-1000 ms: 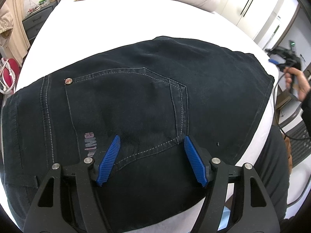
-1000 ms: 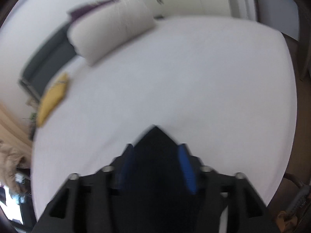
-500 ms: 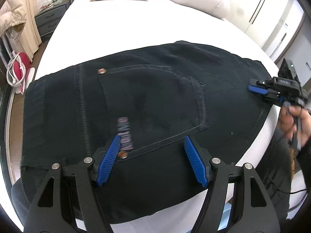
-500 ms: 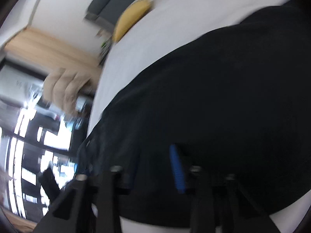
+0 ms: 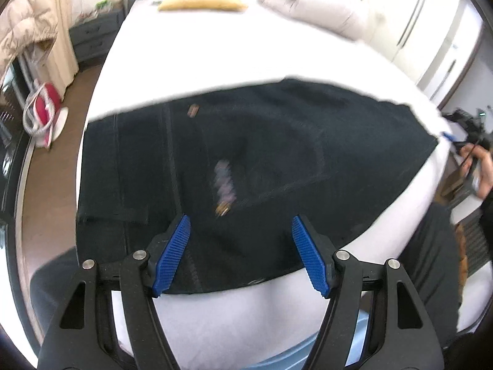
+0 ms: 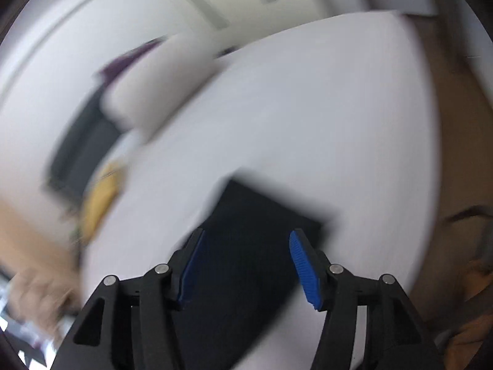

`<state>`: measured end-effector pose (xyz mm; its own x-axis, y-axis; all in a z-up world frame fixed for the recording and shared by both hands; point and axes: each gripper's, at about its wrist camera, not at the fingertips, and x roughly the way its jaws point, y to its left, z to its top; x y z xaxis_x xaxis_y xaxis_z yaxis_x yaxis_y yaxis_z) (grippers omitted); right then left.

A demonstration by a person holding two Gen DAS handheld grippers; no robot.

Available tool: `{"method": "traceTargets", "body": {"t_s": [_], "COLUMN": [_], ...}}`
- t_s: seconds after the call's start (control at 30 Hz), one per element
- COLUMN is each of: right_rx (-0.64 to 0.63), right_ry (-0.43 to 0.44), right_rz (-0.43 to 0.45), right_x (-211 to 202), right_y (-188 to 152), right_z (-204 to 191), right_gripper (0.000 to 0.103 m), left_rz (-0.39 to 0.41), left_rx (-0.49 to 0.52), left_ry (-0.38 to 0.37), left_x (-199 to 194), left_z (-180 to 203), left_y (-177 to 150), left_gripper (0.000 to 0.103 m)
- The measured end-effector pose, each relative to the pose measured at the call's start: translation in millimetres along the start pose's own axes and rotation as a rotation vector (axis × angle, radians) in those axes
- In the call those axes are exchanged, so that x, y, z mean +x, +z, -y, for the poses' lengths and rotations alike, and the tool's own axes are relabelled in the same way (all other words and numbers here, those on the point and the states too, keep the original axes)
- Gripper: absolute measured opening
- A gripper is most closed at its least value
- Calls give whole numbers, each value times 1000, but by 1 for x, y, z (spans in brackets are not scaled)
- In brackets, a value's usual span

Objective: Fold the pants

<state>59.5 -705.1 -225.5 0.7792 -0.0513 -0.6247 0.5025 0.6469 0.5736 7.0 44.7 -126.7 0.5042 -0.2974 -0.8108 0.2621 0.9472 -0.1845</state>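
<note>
Left gripper [image 5: 240,252]: you hold it spread wide over the near hem of the pants [image 5: 246,166]. Nothing sits between the blue pads [image 5: 172,256]; they hang above the cloth and pinch none of it.
Right gripper [image 6: 246,265]: jaws opening, pads well apart. Dark cloth [image 6: 246,246] lies under and between them, but no pad presses on it. The view is smeared with motion.
Right gripper, seen from the left: small at the far right edge [image 5: 462,129], your hand [image 5: 480,166] wrapped on its handle, just off the pants' right corner.
Pants: folded into a dark block, flat on the bed [image 5: 200,55], close to its near edge. Back pocket faces up, a rivet [image 5: 193,110] at its far left corner, a pale logo [image 5: 225,178] near the middle.
Bed: white sheet, bare beyond the pants.
Far end: yellow cushion [image 5: 200,0] and a white pillow [image 5: 311,3] by the headboard; wardrobe doors [image 5: 431,37] to the right.
Left floor: red bag [image 5: 46,108], grey drawers [image 5: 92,40].
Change, left: you have pulled back and up; a second ago the pads were down at the pocket seam, now the whole block shows with white sheet below it.
Change, right: half a second ago it was close over the pants with jaws nearly closed; now it is back at the corner, spreading.
</note>
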Motion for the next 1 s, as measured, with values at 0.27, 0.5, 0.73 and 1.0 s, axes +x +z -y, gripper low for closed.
{"method": "traceTargets", "body": {"t_s": [0.27, 0.5, 0.73, 1.0], "right_rx": [-155, 50, 101, 107], "right_ry": [408, 264, 153, -133], "right_rz": [-513, -592, -403, -70], "right_x": [99, 173, 174, 122], "right_y": [-111, -96, -1, 68], "right_z": [-169, -80, -12, 28], "right_gripper": [21, 0, 0, 10], "left_rz": [-5, -214, -197, -106], "left_rx": [12, -120, -216, -235], "left_ry": [-298, -379, -377, -231], "left_x": [70, 182, 183, 142], "left_z": [70, 81, 35, -4], "left_y": [105, 133, 136, 129], "left_gripper": [67, 32, 17, 17]}}
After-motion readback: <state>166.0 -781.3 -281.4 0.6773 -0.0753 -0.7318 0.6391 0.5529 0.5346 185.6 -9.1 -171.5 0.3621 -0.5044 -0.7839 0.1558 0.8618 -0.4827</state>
